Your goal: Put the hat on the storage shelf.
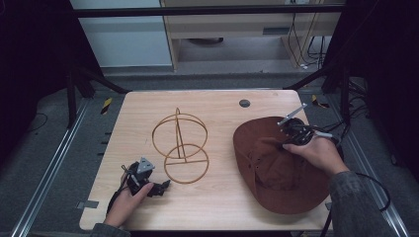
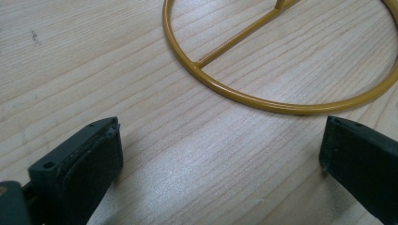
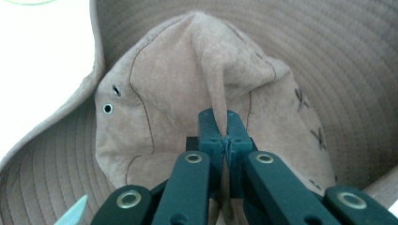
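- The right gripper [image 3: 224,123] was clamped on a fold in the crown of the brown suede wide-brimmed hat [image 1: 276,163], at the table's right, ready for lifting.
- The left gripper [image 1: 165,185] rested wide open just beside the base ring of the gold wire hat stand [image 1: 180,145], probably to steady it.

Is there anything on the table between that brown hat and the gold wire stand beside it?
Nothing visible. The right gripper is shut on a fold of the brown hat's crown, and only bare table lies between the hat and the gold wire stand. The left gripper rests open in front of the stand's base ring, off to the side.
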`<state>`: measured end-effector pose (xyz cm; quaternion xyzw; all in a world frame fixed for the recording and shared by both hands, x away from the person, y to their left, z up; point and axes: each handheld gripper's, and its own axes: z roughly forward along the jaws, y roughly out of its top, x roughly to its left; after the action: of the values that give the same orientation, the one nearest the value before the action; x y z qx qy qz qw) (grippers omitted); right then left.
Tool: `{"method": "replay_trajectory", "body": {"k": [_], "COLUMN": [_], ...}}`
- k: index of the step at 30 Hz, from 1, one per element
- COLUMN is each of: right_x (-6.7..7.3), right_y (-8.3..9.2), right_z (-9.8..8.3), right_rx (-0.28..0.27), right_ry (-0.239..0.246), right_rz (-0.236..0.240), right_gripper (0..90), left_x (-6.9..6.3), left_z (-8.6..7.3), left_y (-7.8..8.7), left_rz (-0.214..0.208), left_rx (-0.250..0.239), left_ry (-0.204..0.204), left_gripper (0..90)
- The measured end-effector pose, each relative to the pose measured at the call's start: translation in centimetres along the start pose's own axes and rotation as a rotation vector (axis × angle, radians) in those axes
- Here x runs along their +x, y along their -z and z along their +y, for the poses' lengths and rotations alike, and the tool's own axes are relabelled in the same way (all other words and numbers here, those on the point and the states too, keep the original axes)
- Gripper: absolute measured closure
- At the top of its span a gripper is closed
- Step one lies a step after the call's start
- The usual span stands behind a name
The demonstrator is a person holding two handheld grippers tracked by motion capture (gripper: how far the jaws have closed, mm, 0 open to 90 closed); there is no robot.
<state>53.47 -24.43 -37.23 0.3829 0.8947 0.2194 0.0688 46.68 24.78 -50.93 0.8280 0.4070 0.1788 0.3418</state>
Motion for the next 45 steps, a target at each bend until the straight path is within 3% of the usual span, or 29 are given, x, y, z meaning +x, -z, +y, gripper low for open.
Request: {"method": "replay_trajectory", "body": {"k": [20,30,45], "right_x": [2.0,3.8,5.7], "right_y": [6.5,9.8,12.8], "right_z": [0.9,2.1,3.0], "right_rx": [-0.267,-0.357,-0.499], "right_ry": [-0.009,0.018,0.05], "right_rz": [0.026,0.034,0.036], "right_gripper": [89.1,89.1,89.2], "left_x": [0.0,0.0,0.0], "left_z": [0.0,0.0,0.0], "left_y": [0.0,0.0,0.0], "left_rz": [0.0,0.0,0.0], "left_rx": [0.0,0.0,-0.002], "left_ry": [0.0,0.0,0.002], "left_gripper": [0.0,0.0,0.0]}}
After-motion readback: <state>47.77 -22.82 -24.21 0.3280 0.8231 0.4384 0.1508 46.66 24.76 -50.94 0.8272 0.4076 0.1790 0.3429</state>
